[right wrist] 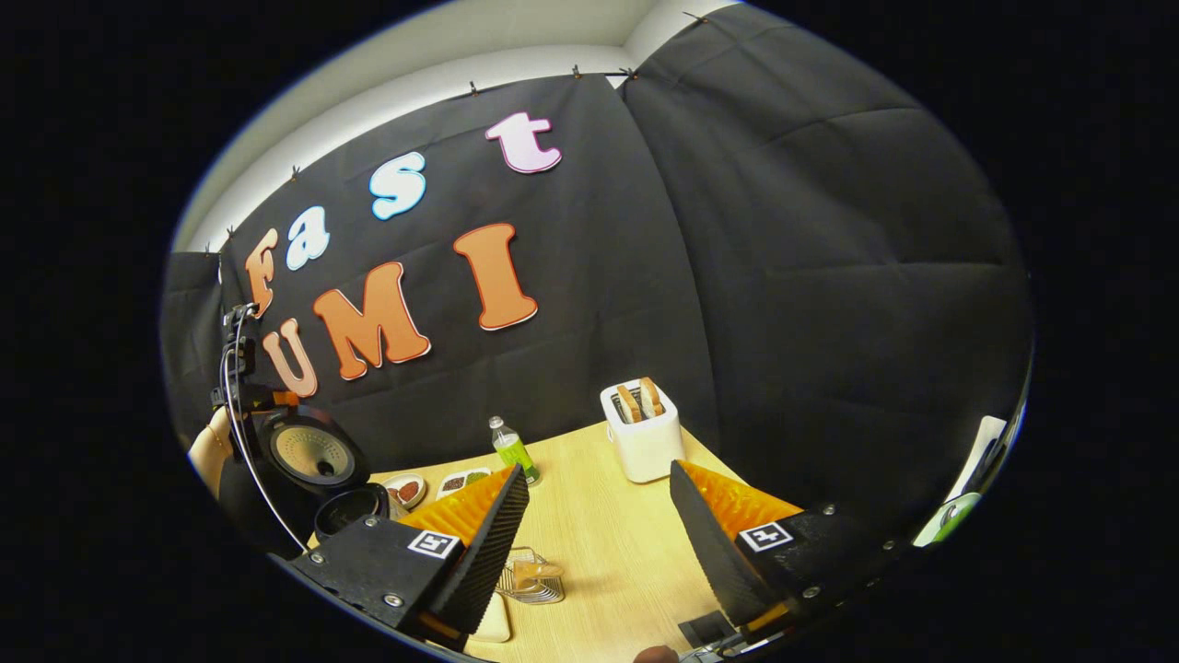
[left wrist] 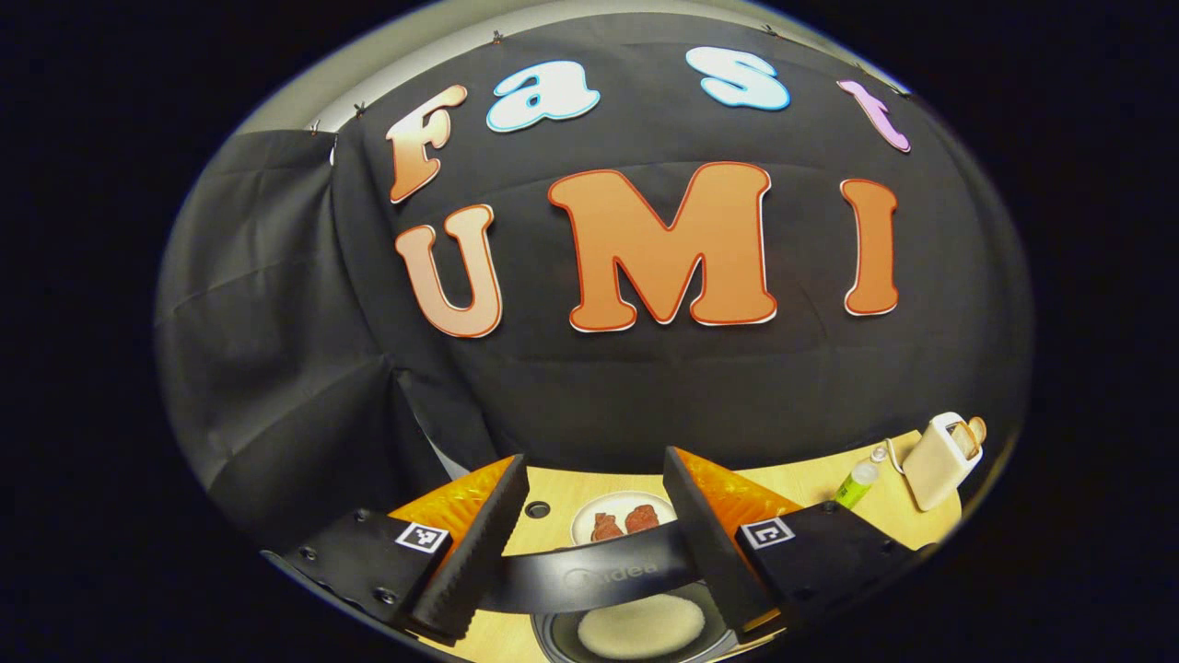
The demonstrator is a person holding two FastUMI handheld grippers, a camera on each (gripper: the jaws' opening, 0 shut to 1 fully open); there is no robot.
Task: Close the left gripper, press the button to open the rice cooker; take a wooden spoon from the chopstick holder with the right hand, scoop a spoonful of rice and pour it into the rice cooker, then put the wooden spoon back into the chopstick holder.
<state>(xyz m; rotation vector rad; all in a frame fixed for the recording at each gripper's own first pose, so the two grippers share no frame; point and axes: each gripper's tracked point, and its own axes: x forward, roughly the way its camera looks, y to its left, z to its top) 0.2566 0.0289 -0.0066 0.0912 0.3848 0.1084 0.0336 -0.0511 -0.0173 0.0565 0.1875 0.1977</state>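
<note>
Already the rice cooker [right wrist: 318,470] stands with its lid up at the far left of the right gripper view, the round inner face of the lid tilted back above the dark pot opening [right wrist: 352,509]. From the left gripper view the black lid edge [left wrist: 599,573] runs across between the two fingers, and under it the pot [left wrist: 642,631] holds a pale, flat bed of rice.

Just behind the cooker in the left gripper view sits a small white plate [left wrist: 619,521] with reddish-brown pieces on it. In the right gripper view two little dishes [right wrist: 433,483] lie beside the cooker, and a clear bottle with a green label [right wrist: 513,450] stands past them. A white toaster [right wrist: 643,433] with two slices upright in its slots stands farther along the wooden tabletop [right wrist: 608,534], well apart from the cooker.

Near the bottom of the right gripper view a wire holder [right wrist: 531,575] rests on the tabletop, with a pale object inside that I cannot make out; it lies beside the inner finger.

The left claw [left wrist: 597,525] is spread wide above the cooker, touching nothing that can be seen. The right claw [right wrist: 597,534] is likewise spread, with only bare tabletop between its fingers. At the left edge of that view a hand [right wrist: 210,451] grips a tool with a looping cable.
</note>
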